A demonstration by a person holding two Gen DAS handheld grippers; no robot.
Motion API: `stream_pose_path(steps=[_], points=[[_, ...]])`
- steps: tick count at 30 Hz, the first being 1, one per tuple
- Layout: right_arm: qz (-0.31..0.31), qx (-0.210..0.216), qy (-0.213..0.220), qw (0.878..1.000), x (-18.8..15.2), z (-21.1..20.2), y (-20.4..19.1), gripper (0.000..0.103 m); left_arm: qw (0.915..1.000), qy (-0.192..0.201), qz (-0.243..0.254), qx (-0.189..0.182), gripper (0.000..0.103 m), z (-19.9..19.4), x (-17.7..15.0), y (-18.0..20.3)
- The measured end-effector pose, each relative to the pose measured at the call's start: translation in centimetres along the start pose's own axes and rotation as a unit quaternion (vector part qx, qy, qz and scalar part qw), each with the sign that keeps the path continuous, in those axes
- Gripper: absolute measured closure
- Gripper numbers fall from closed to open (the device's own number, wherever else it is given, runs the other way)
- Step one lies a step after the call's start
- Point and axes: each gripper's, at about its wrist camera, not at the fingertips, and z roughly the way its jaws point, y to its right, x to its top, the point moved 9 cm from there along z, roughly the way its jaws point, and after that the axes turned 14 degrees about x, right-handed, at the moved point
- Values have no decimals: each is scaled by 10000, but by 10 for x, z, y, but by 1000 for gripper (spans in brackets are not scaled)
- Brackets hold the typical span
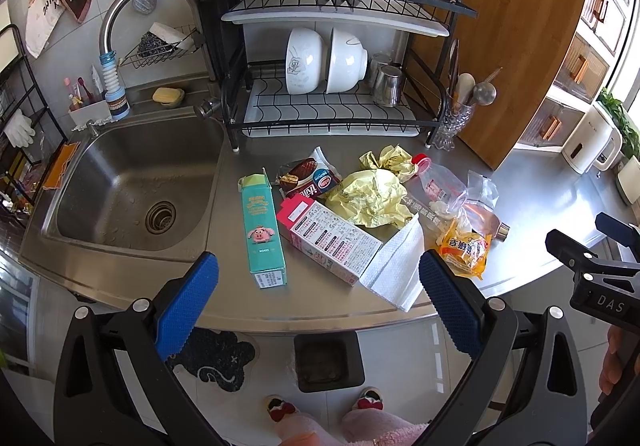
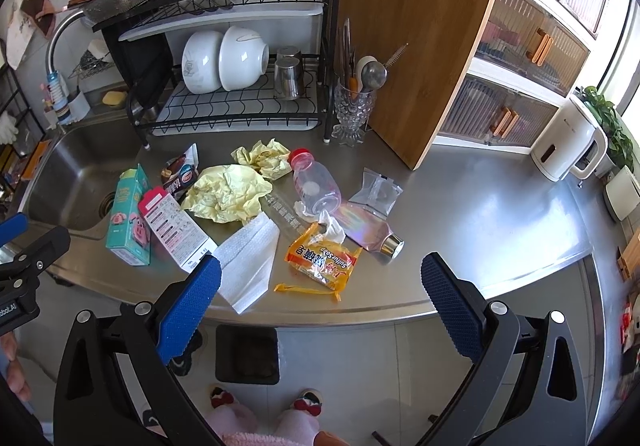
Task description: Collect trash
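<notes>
Trash lies on the steel counter (image 1: 320, 302): a teal carton (image 1: 262, 230), a pink-and-white box (image 1: 332, 240), a white paper towel (image 1: 398, 266), crumpled yellow paper (image 1: 370, 197), a snack wrapper (image 1: 310, 175), a clear bottle with red cap (image 1: 438, 185) and an orange soap packet (image 1: 466, 250). The same items show in the right wrist view, among them the packet (image 2: 320, 262), towel (image 2: 250, 260) and bottle (image 2: 316, 187). A black bin (image 1: 328, 360) stands on the floor below the counter edge, also in the right wrist view (image 2: 246, 354). My left gripper (image 1: 318, 306) and right gripper (image 2: 320, 306) are open, empty, held in front of the counter.
A sink (image 1: 128, 189) lies at the left. A dish rack (image 1: 332, 85) with bowls, a utensil glass (image 1: 452, 121) and a wooden board (image 1: 496, 45) stand behind the trash. A white kettle (image 2: 568, 143) stands at the far right. Shoes (image 1: 370, 398) show on the floor.
</notes>
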Motion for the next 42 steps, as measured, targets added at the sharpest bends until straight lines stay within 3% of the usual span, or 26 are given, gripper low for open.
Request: stream_pose_path(steps=[18, 30, 37, 41, 42], points=[[12, 15, -12, 10000, 1, 2, 2, 3, 10000, -15, 8, -8, 8, 2, 1, 0], [333, 377, 71, 9987, 9, 11, 22, 3, 10000, -63, -10, 66, 8, 18, 6, -6], [538, 576, -365, 9962, 5, 53, 40, 3, 9995, -222, -203, -9, 8, 47, 12, -18], [764, 790, -833, 9904, -9, 97, 56, 4, 9976, -608, -313, 116, 8, 86, 7, -34], [788, 803, -925, 9893, -13, 106, 60, 9, 9969, -690, -338, 153, 8, 95, 4, -38]])
